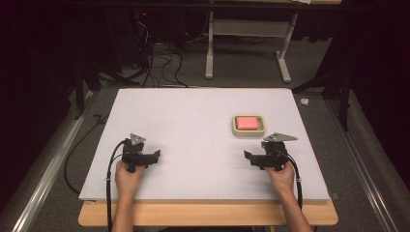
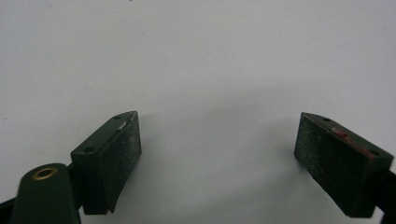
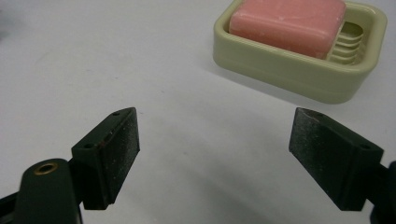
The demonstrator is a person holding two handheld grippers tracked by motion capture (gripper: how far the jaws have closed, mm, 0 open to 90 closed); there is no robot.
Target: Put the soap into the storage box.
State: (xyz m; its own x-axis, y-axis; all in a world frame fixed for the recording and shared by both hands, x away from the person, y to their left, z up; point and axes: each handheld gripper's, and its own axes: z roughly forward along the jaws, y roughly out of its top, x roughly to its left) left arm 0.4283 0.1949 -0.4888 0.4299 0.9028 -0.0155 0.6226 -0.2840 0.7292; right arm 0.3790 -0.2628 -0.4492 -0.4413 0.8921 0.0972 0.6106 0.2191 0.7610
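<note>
A: Nearest the bench [image 1: 193, 183] edge, what are the hands doing?

B: Each holds a tool low over the white board. The left tool [image 1: 155, 155] and the right tool [image 1: 247, 155] point inward at each other, well apart. It looks like a resting pose with nothing begun.

A: Are they gripping anything?

B: No. In each gripper view the jaws stand wide apart with bare board between them.

A: And farther out?

B: A pink soap bar [image 3: 288, 21] lies in a pale green soap dish [image 3: 299, 70], just beyond the right tool, so that hand is probably the one placed to reach it.

A: Anything unclear?

B: The bar covers most of the dish's ribbed floor, and the room beyond the bench is too dark to read.
</note>
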